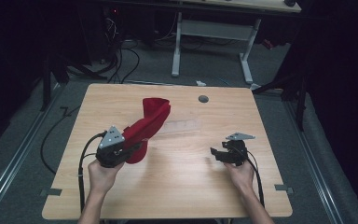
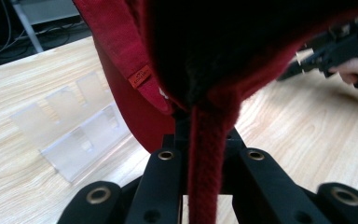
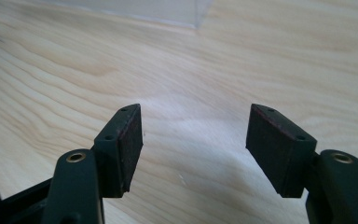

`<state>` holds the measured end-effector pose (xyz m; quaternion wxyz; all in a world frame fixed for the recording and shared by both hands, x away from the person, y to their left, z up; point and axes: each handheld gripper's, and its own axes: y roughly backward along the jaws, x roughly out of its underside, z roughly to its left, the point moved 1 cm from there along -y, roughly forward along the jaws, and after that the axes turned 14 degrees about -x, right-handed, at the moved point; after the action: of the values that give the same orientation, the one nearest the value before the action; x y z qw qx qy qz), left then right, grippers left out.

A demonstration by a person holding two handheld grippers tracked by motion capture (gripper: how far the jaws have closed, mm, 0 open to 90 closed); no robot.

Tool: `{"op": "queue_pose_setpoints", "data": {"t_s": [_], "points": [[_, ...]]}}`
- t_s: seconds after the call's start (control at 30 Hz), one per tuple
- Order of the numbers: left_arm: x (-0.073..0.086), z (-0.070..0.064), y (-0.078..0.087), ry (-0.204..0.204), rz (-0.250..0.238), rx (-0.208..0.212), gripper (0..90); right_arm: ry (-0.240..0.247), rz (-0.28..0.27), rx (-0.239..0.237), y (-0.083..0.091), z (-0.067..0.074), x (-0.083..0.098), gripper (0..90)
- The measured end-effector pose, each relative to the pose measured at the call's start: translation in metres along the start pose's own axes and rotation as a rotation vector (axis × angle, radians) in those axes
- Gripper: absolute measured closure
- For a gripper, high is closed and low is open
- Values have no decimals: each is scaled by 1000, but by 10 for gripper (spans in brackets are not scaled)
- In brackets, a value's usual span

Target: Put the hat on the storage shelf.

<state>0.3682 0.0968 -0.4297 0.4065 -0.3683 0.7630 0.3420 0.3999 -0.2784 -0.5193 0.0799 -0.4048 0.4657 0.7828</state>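
Dangling red knit hat [image 1: 148, 126] — limp, ribbed

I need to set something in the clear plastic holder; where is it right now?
In the high view the clear plastic holder lies flat mid-table, just right of the red cloth held up by the left gripper.

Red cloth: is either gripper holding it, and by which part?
The left gripper pinches the red cloth by a folded edge; the right gripper holds nothing.
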Motion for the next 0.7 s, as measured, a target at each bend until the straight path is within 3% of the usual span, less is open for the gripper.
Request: {"op": "queue_pose_setpoints", "data": {"t_s": [0.13, 0.23, 0.3, 0.43, 0.7], "points": [[-5, 8, -4, 36, -12, -24, 837, 0, 26, 52, -6, -3, 10, 362], [-8, 11, -5, 63, -25, -36, 837, 31, 13, 97, -8, -4, 14, 344], [-14, 17, -6, 92, -50, -58, 836, 30, -15, 100, -8, -6, 17, 347], [-20, 21, -6, 124, -73, -72, 836, 23, -16, 108, -8, -5, 17, 347], [-38, 30, -13, 157, -136, -98, 836, 23, -15, 106, -8, -5, 17, 340]]}}
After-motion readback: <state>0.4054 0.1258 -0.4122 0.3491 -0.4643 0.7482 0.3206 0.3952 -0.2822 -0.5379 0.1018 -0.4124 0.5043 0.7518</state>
